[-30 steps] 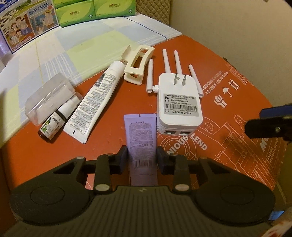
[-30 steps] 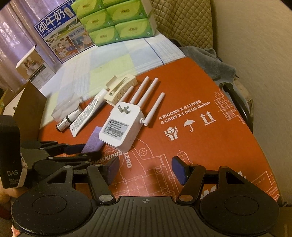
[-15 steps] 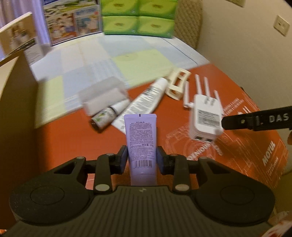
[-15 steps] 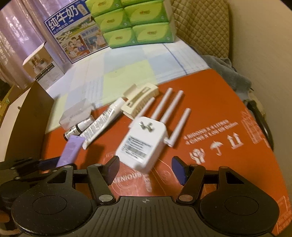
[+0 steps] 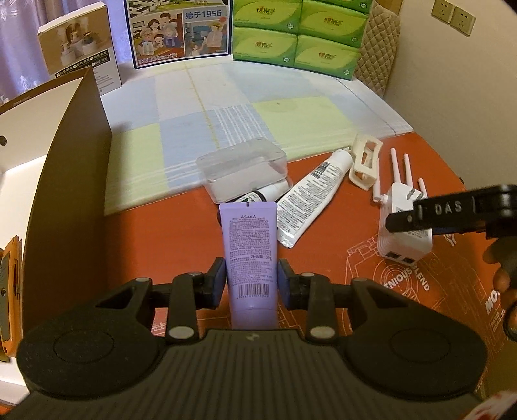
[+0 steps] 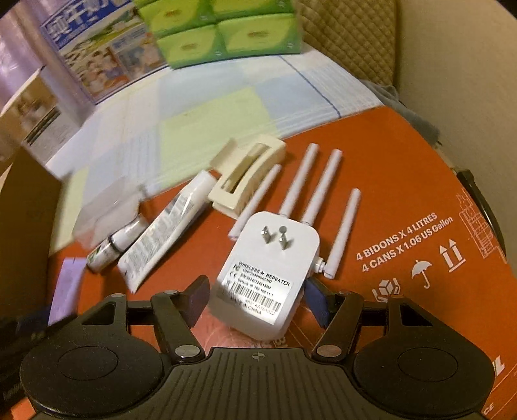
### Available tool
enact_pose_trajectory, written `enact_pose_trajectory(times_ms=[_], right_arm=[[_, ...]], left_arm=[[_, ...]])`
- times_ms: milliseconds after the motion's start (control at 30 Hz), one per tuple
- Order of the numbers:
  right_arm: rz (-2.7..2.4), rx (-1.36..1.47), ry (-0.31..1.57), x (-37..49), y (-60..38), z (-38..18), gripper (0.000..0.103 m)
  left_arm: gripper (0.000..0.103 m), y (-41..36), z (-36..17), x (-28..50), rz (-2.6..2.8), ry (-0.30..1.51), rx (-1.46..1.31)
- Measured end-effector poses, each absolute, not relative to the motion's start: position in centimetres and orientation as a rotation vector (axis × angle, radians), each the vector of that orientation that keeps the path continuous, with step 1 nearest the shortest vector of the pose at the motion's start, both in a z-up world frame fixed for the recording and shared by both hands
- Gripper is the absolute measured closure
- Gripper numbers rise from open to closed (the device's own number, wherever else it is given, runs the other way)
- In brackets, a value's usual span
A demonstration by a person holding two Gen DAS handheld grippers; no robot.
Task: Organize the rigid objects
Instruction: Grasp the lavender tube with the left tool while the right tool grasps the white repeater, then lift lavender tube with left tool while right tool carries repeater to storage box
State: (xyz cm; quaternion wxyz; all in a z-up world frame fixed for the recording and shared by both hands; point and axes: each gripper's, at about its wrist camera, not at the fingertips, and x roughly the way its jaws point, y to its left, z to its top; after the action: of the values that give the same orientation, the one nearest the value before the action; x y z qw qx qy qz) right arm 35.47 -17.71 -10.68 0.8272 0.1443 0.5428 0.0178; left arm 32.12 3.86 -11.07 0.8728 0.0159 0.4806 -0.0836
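Note:
My left gripper (image 5: pixel 251 279) is shut on a purple tube (image 5: pixel 250 255) and holds it above the orange cardboard (image 5: pixel 161 239). My right gripper (image 6: pixel 255 295) is open, with its fingers on either side of the white wireless repeater (image 6: pixel 265 274), which lies plug side up with several antennas. The repeater also shows in the left wrist view (image 5: pixel 404 232), behind the right gripper's finger (image 5: pixel 429 211). A white tube (image 5: pixel 310 200), a small dark bottle (image 5: pixel 268 192), a clear plastic box (image 5: pixel 242 168) and a cream hair clip (image 5: pixel 365 164) lie on the cardboard.
An open brown cardboard box (image 5: pixel 61 181) stands at the left, with an orange item (image 5: pixel 9 290) in it. Green tissue packs (image 5: pixel 297 35), a printed carton (image 5: pixel 177 29) and a small box (image 5: pixel 77 51) stand at the back on a checked mat (image 5: pixel 226 106).
My left gripper has lifted the purple tube off the cardboard and turned left toward the brown box. My right gripper has moved forward until its open fingers straddle the repeater.

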Motion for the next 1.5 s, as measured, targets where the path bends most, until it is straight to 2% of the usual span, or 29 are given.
enact_pose_trajectory(times_ms=[267, 567, 933, 1500], right_arm=[[-0.04, 0.338, 1.188, 36.9, -17.8, -11.4, 0.04], [0.032, 0.214, 1.165, 34.2, -19.7, -10.8, 0.048], [0.154, 0.117, 1.232, 28.8, -23.3, -10.3, 0.048], [0.091, 0.081, 1.223, 30.8, -22.5, -11.9, 0.046]], left_arm=[[0.074, 3.8, -11.2, 32.3, -0.181, 1.015, 0.032], [0.074, 3.9, -11.7, 32.0, -0.182, 1.039, 0.02], [0.074, 3.3, -12.3, 30.5, -0.192, 1.076, 0.008], [0.074, 2.8, -12.1, 29.3, -0.152, 1.078, -0.001]])
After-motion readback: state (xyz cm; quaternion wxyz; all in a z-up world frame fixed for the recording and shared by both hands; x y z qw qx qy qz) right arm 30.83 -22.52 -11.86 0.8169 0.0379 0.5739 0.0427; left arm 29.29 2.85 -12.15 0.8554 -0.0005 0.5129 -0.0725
